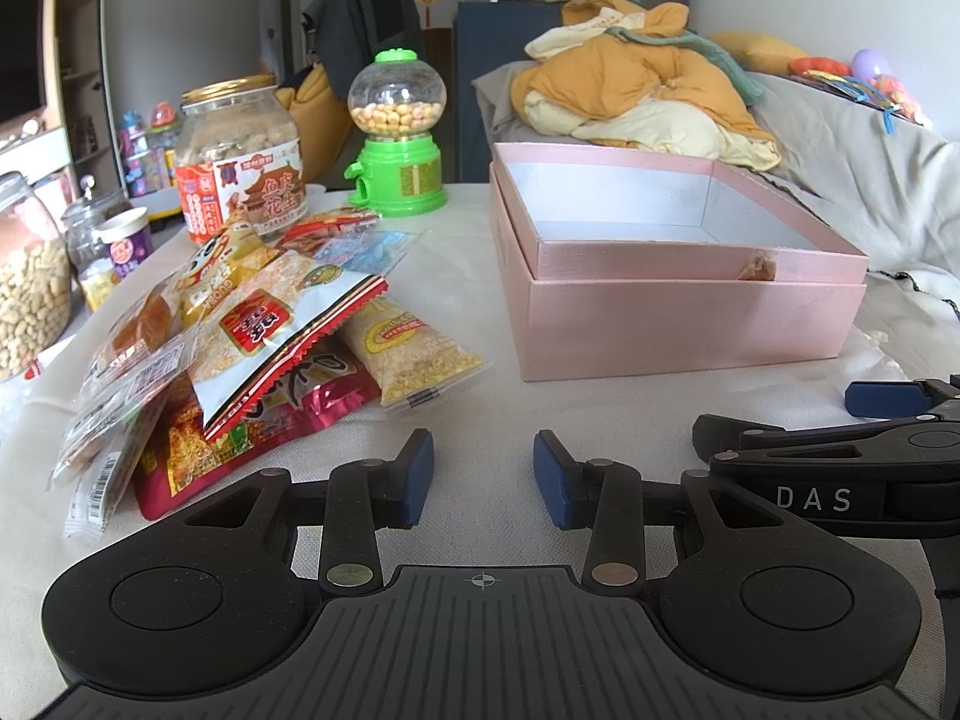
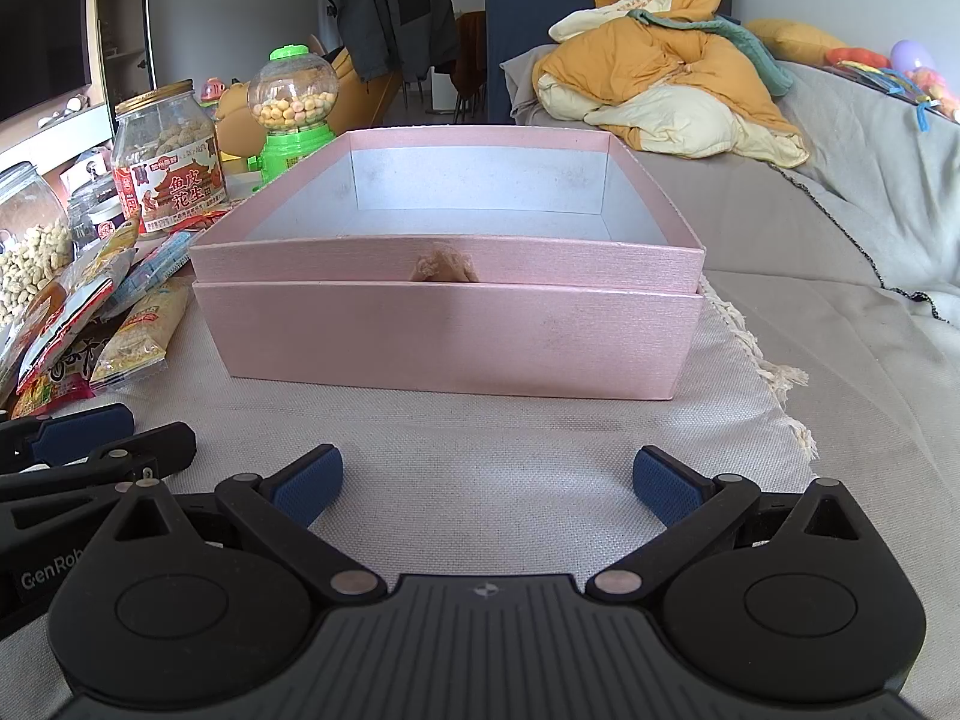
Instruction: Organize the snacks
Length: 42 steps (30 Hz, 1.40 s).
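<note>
A pile of snack packets point(image 1: 252, 354) lies on the cloth-covered table to the left; its edge shows in the right wrist view point(image 2: 90, 312). An open pink box point(image 1: 678, 300) stands to the right, empty inside; in the right wrist view the box point(image 2: 447, 330) is straight ahead. My left gripper point(image 1: 483, 471) is open and empty, low over the cloth, near the front of the packets. My right gripper point(image 2: 487, 480) is open wide and empty, in front of the box. Each gripper shows at the edge of the other's view.
A labelled peanut jar point(image 1: 240, 156), a green candy dispenser point(image 1: 397, 132), a glass jar of nuts point(image 1: 30, 282) and small cups stand behind the packets. A sofa with heaped orange and cream bedding point(image 1: 642, 96) lies behind the box. The cloth's fringed edge point(image 2: 774, 372) is at right.
</note>
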Each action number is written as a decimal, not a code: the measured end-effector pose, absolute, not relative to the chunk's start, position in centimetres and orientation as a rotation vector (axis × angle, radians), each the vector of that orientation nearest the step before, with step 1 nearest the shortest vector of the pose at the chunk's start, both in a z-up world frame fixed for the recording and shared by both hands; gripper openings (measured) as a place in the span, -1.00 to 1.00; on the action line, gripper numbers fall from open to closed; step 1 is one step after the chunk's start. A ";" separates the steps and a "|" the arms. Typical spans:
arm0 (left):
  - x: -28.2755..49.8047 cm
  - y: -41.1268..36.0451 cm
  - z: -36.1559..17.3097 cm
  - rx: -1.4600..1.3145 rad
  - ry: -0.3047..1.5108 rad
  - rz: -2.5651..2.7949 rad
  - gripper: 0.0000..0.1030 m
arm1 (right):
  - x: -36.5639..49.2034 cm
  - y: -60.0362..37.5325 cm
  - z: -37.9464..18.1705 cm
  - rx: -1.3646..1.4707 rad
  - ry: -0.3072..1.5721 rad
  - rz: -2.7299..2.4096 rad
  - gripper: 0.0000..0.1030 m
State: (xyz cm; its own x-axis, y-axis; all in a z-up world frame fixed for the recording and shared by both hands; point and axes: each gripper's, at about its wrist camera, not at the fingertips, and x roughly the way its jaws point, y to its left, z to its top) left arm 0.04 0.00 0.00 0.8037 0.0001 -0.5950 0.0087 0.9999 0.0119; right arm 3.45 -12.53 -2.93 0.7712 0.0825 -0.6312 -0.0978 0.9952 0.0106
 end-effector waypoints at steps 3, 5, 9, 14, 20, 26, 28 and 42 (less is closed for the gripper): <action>0.0 0.0 0.0 0.014 0.637 -0.005 -0.16 | 3.5 -12.5 -2.9 -0.023 0.683 0.098 1.00; 0.0 0.0 0.0 0.014 0.637 -0.005 -0.16 | 3.5 -12.5 -2.9 -0.023 0.683 0.098 1.00; 0.0 0.0 0.0 0.014 0.637 -0.005 -0.16 | 3.5 -12.5 -2.9 -0.023 0.683 0.098 1.00; 0.0 0.0 0.0 0.014 0.637 -0.005 -0.16 | 3.5 -12.5 -2.9 -0.023 0.683 0.098 1.00; 0.0 0.0 0.0 0.014 0.637 -0.005 -0.16 | 3.5 -12.5 -2.9 -0.023 0.683 0.098 1.00; 0.0 0.0 0.0 0.014 0.637 -0.005 -0.16 | 3.5 -12.5 -2.9 -0.023 0.683 0.098 1.00; 0.0 0.0 0.0 0.014 0.637 -0.005 -0.16 | 3.5 -12.5 -2.9 -0.023 0.683 0.098 1.00; 0.1 0.0 0.0 0.018 0.636 -0.007 -0.19 | 3.6 -12.1 -3.0 -0.022 0.683 0.095 1.00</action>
State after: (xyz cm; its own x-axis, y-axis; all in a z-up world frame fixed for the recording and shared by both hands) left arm 0.14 -0.04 -0.02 0.8042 -0.0010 -0.5944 0.0123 0.9998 0.0150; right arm 3.61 -12.14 -3.02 0.7716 0.0804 -0.6310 -0.0949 0.9954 0.0108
